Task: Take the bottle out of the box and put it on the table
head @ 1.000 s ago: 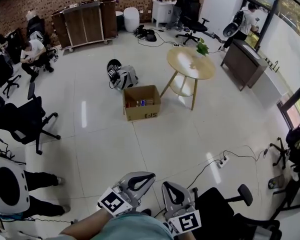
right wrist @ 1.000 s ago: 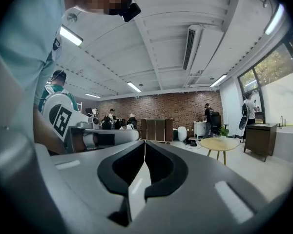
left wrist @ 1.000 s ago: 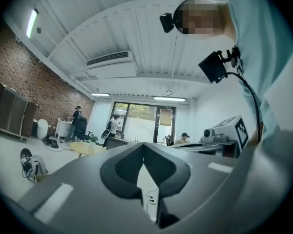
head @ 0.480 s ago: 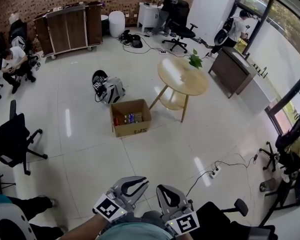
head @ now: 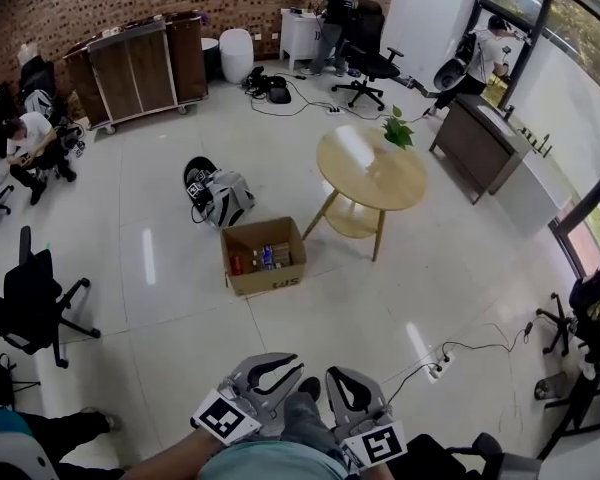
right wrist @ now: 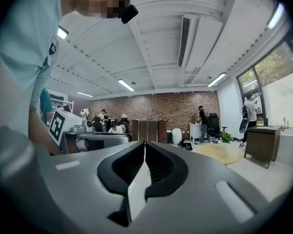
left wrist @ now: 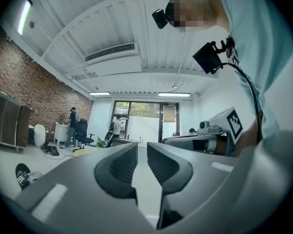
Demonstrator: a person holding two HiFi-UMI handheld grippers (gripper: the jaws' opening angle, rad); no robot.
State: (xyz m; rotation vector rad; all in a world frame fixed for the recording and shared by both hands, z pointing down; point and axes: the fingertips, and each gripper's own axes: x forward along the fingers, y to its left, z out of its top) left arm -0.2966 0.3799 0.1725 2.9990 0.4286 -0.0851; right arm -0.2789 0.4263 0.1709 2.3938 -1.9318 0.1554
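Box [head: 263, 256] and round table [head: 375, 180] lay nearer in the head view than before; the jaws of the left gripper [left wrist: 142, 151] were opening, nothing between them.

The glossy white floor [head: 380, 288] carries an open cardboard box [head: 270, 280], with a grey backpack [head: 230, 196] at its eleven o'clock and a round wooden table [head: 365, 173], topped by a potted plant [head: 397, 128], at its two o'clock.

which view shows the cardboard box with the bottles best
The head view: the open cardboard box stands on the floor beside the round table, with the bottles visible inside. Neither gripper view shows the box; the right gripper view catches only the table.
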